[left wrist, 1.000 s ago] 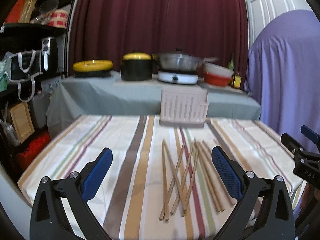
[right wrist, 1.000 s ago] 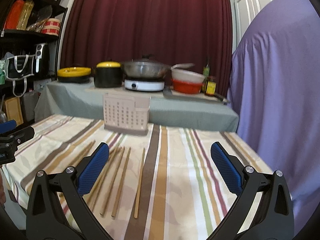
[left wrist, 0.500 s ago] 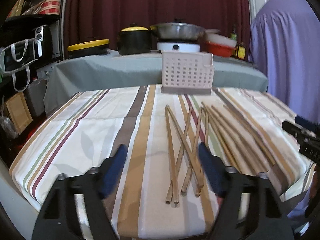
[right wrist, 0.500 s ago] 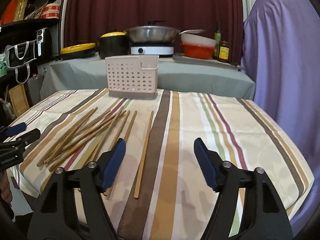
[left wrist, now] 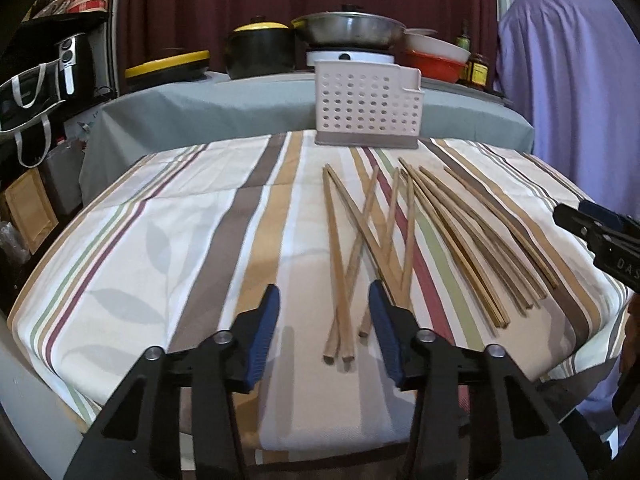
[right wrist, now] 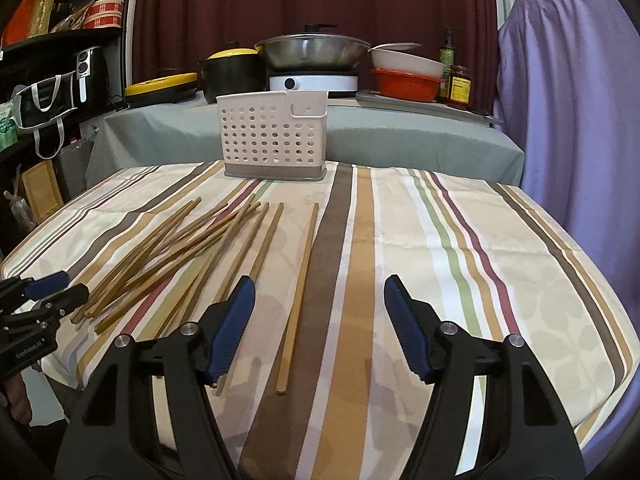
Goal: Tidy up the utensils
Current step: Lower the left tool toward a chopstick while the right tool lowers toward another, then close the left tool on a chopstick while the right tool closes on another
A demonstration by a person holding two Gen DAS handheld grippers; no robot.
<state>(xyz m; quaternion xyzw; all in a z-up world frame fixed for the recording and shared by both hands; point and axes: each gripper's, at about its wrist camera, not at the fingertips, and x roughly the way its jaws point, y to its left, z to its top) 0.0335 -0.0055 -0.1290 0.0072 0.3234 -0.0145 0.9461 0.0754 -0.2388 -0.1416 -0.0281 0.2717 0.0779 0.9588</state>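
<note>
Slender wooden chopsticks (left wrist: pixel 404 240), perforated plastic caddy (left wrist: pixel 368 110), striped woven tablecloth (left wrist: pixel 180 220)

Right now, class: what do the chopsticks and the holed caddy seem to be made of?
Chopsticks: probably bamboo or wood, matt; even tan colour, squared ends.
Caddy: likely moulded plastic, smooth cream walls with regular round holes and a grey base.

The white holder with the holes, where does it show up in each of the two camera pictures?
Left wrist view: the white perforated holder stands upper centre, at the striped table's far edge.
Right wrist view: the holder is upper left of centre.
Shared landmark: the steel pan behind it.
</note>
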